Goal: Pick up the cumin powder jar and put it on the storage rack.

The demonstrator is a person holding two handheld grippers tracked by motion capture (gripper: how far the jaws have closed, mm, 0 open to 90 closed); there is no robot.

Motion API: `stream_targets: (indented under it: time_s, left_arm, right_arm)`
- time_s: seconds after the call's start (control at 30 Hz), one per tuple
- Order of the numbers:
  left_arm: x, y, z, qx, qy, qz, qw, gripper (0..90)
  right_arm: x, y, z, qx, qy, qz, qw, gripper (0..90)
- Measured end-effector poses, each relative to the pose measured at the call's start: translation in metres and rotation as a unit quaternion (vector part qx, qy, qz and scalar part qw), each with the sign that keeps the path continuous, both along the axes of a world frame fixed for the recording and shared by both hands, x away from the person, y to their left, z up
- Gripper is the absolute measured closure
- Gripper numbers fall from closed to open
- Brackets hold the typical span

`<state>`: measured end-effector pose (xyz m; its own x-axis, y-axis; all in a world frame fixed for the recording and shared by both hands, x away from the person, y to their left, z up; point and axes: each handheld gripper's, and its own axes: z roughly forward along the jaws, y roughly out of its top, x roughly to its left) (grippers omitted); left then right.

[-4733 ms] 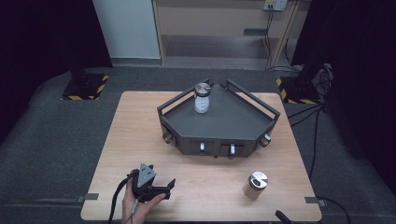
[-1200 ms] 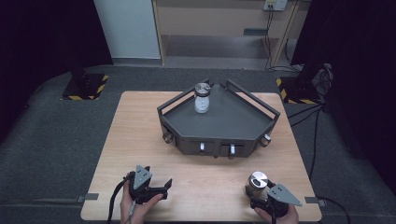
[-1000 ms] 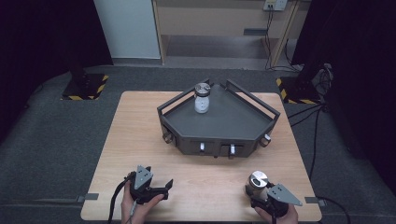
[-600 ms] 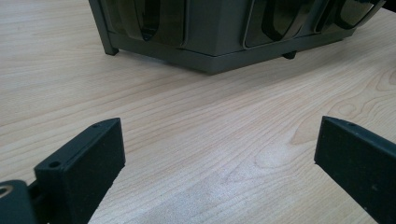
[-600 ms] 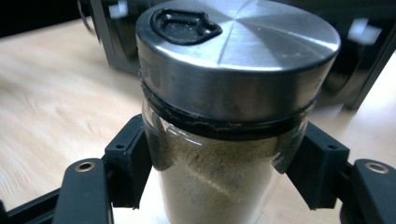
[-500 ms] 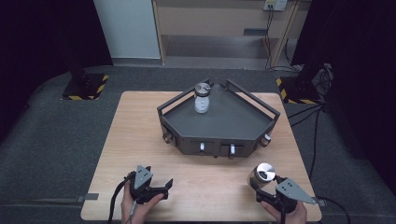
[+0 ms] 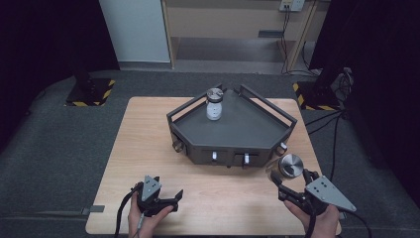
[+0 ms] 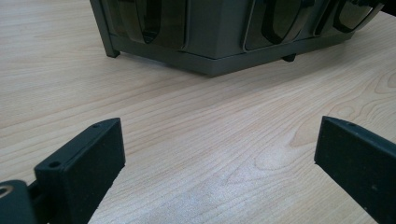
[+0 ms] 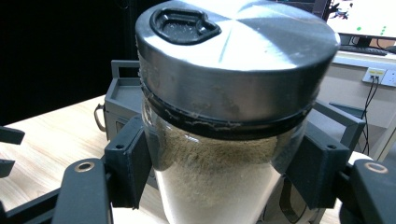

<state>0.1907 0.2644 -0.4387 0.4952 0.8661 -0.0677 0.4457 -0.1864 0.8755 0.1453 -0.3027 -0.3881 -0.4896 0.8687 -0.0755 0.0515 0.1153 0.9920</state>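
My right gripper (image 7: 286, 179) is shut on a glass spice jar (image 7: 287, 168) with a metal lid (image 9: 233, 42), held off the table at the front right. In the right gripper view the jar (image 9: 215, 177) of pale powder sits between both pads (image 9: 128, 163). A dark grey angular rack (image 7: 233, 131) stands at the table's middle back, with a second jar (image 7: 214, 104) upright on its tray. My left gripper (image 7: 166, 201) rests open near the front left edge; its view shows bare wood between the pads (image 8: 88, 163) and the rack's base (image 8: 210, 42) ahead.
The wooden table (image 7: 143, 139) has free room at the left and front middle. Cables (image 7: 327, 119) run off the right side over grey carpet. A pale cabinet (image 7: 136, 29) and shelving stand behind.
The right gripper came in, closed on the jar at the front right and lifted it up and a little rightward. The left gripper has barely moved.
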Motion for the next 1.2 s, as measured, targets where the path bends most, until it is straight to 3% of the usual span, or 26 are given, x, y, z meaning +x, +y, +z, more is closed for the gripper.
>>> stream_targets:
  time_s: [0.4,0.67,0.9,1.2]
  left_arm:
    - [-0.001,-0.001,0.001,-0.001,-0.002,-0.003,1.0000,0.8]
    - [-0.002,-0.002,0.001,0.000,-0.003,-0.005,1.0000,0.8]
    - [-0.002,-0.002,0.001,-0.002,-0.002,-0.007,1.0000,0.9]
    - [-0.003,-0.002,0.003,-0.005,-0.006,-0.008,0.9999,0.8]
  right_arm:
    - [0.004,0.005,0.005,-0.010,0.000,-0.004,0.9999,30.8]
    - [0.018,0.011,0.017,-0.014,-0.002,-0.008,0.9999,30.8]
    - [0.050,0.016,0.027,0.000,0.006,-0.013,0.9999,30.8]
    - [0.106,0.034,0.039,-0.002,0.020,-0.025,0.9995,30.8]
